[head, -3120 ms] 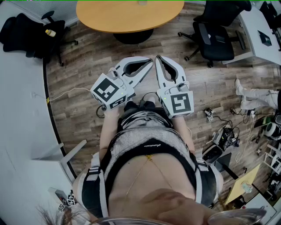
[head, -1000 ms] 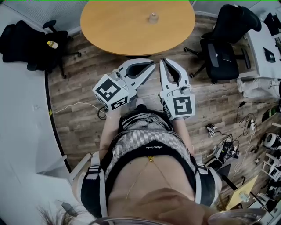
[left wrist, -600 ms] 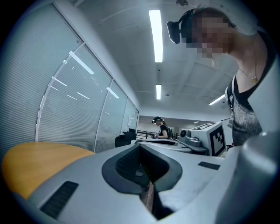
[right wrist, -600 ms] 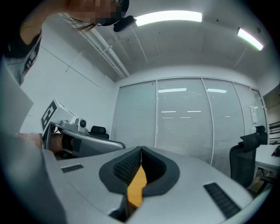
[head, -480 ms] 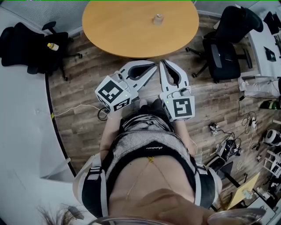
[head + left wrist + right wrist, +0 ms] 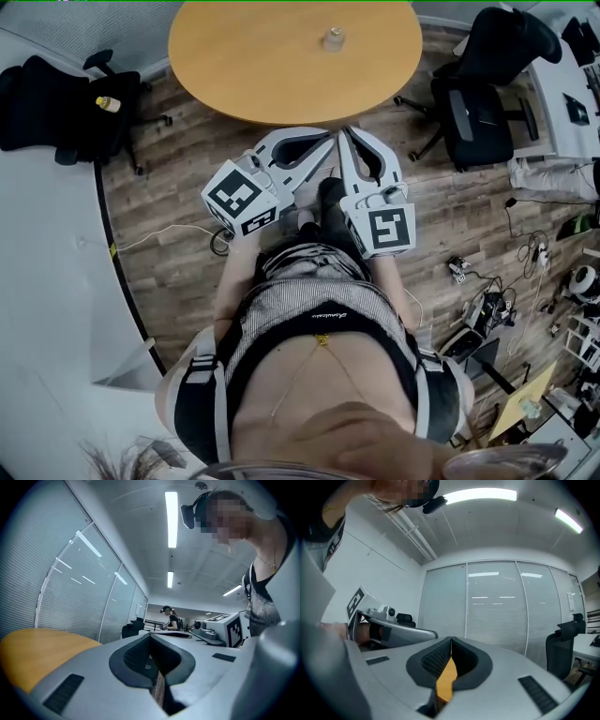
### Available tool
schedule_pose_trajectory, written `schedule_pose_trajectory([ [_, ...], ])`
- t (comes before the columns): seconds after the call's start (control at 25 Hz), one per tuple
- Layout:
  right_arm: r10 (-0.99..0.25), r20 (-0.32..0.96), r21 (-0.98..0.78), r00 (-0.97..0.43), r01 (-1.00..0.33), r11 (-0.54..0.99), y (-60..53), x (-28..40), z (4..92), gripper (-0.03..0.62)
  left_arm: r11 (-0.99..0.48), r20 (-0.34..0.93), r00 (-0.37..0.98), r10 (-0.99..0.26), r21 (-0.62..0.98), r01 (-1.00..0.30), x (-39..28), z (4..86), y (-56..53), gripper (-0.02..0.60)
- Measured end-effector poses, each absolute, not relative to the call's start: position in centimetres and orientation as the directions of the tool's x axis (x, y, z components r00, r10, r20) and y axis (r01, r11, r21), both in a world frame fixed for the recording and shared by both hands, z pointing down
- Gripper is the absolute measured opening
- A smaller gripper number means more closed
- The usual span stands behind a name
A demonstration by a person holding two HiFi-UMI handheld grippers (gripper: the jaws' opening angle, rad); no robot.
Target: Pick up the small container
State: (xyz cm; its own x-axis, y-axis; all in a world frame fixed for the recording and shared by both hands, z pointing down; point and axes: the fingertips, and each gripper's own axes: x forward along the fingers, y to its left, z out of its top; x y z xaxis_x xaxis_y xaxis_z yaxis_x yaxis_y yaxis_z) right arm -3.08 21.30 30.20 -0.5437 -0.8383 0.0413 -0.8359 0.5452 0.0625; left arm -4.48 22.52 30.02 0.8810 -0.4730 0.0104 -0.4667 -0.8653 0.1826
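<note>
While the small clear container (image 6: 332, 38) sits alone on the round orange wooden counter (image 6: 253, 66), both tools are held well short of it, above the wood-plank floor (image 6: 169, 244). In the head view the container lies at 12 o'clock, on the far half of the counter. It appears to stand upright with its long axis vertical. It is too small to tell more about its shape or which way it opens.

The left tool (image 6: 327, 140) angles toward 2 o'clock and the right tool (image 6: 343, 132) toward 11 o'clock. Their tips nearly meet just beside the counter's near edge, at 6 o'clock from the container.

Seen from its own camera, the left tool (image 6: 150, 637) has its jaws pressed together at the tips with nothing between them. A curve of the counter (image 6: 33, 653) shows at 8 o'clock, and the right tool's marker cube (image 6: 236, 629) at 3 o'clock.

From its own camera, the right tool (image 6: 451, 641) is likewise closed tight and empty. A sliver of the orange counter (image 6: 446, 681) shows through the slot below the joined tips. The left tool (image 6: 382, 623) is at 9 o'clock.

Counted: one container, one counter, two tools. One black office chair (image 6: 56, 103) stands at 10 o'clock with a small yellowish bottle (image 6: 108, 104) on it. Another black office chair (image 6: 473, 108) stands at 2 o'clock.
</note>
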Motion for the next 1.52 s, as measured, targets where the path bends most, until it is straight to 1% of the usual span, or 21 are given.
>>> schedule_pose_trajectory([
  [0.44,-0.827,0.022,0.048,-0.562,-0.825,0.563,15.0,-0.3,30.1,0.018,-0.863,0.021,0.879,-0.477,0.176,-0.473,-1.5,29.9,16.4,0.018],
  [0.84,-0.778,-0.013,0.059,-0.628,-0.777,0.626,7.1,2.3,29.0,0.018,-0.824,0.027,0.837,-0.547,0.16,-0.544,1.1,29.1,8.7,0.018],
  [1.0,-0.765,-0.024,0.056,-0.644,-0.765,0.642,5.5,2.8,28.9,0.018,-0.81,0.029,0.822,-0.569,0.157,-0.566,1.7,29.2,7.1,0.018],
  [1.16,-0.755,0.008,0.04,-0.656,-0.754,0.656,2.9,4.8,29.5,0.018,-0.792,0.033,0.805,-0.593,0.157,-0.59,3.4,29.3,4.8,0.018],
  [1.52,-0.685,-0.016,0.04,-0.729,-0.685,0.728,0.5,5.4,29.6,0.018,-0.732,0.038,0.746,-0.665,0.164,-0.661,4.5,29.8,2.3,0.018],
])
